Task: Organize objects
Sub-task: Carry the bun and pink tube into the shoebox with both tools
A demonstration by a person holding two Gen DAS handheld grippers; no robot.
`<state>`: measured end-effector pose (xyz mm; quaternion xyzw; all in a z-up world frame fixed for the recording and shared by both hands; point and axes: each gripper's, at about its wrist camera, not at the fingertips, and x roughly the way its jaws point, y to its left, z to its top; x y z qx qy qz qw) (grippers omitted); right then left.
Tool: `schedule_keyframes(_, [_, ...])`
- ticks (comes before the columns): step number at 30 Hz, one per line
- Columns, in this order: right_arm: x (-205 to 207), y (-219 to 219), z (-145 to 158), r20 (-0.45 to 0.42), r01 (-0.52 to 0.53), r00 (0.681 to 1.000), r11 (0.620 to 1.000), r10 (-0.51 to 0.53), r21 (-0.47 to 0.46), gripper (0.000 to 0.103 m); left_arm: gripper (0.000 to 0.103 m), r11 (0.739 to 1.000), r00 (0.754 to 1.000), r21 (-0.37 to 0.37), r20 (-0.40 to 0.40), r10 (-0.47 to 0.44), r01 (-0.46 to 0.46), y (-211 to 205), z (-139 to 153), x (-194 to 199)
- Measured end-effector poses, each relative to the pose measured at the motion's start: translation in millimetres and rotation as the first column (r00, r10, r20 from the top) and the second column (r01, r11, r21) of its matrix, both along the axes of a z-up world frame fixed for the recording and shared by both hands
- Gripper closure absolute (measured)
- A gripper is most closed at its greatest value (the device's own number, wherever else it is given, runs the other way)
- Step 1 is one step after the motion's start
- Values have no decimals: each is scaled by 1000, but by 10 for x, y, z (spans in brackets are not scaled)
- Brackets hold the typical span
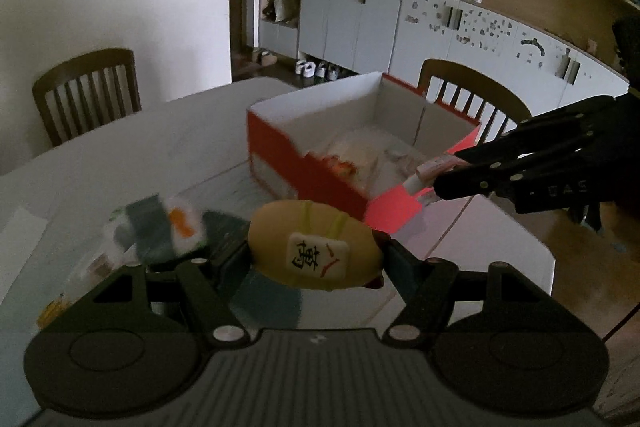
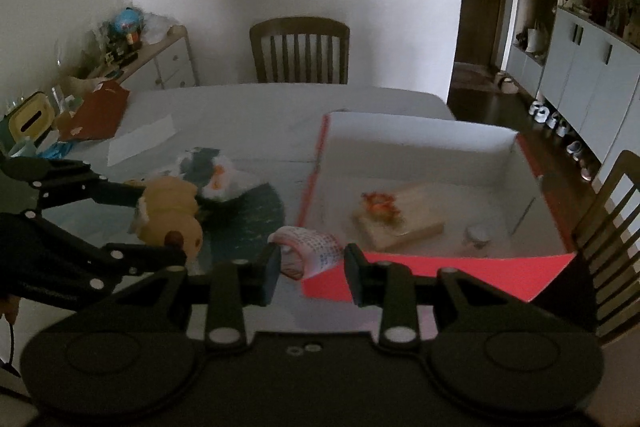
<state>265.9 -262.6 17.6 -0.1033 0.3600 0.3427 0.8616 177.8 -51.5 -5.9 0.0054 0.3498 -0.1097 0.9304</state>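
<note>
My left gripper (image 1: 316, 259) is shut on a tan plush toy (image 1: 314, 249) with a white mahjong-tile patch, held above the table; the toy also shows in the right wrist view (image 2: 170, 215). My right gripper (image 2: 310, 267) holds a curled pink-and-white printed paper roll (image 2: 308, 249) near the front corner of a red cardboard box with white inside (image 2: 420, 131). In the left wrist view the right gripper (image 1: 444, 173) holds the roll (image 1: 426, 173) over the box's rim (image 1: 312, 107). A green, white and orange plush (image 1: 160, 227) lies on the table.
The box holds a flat tan packet with an orange ornament (image 2: 394, 213) and a small jar (image 2: 476, 237). Wooden chairs (image 2: 300, 51) stand around the table. A tissue box (image 2: 30, 119), a red folder (image 2: 98, 111) and a white paper sheet (image 2: 140, 141) lie at the far left.
</note>
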Motion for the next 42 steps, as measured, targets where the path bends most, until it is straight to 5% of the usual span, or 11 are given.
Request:
schedule_keyframes(18, [889, -723, -45, 1, 13, 1000, 999, -13, 30, 70, 30, 999, 1000, 37, 6, 13, -13, -865, 87, 772])
schedule_keyframes(42, [1512, -576, -606, -70, -34, 997, 996, 28, -84, 70, 30, 987, 993, 160, -108, 47, -29, -1212, -270, 2183])
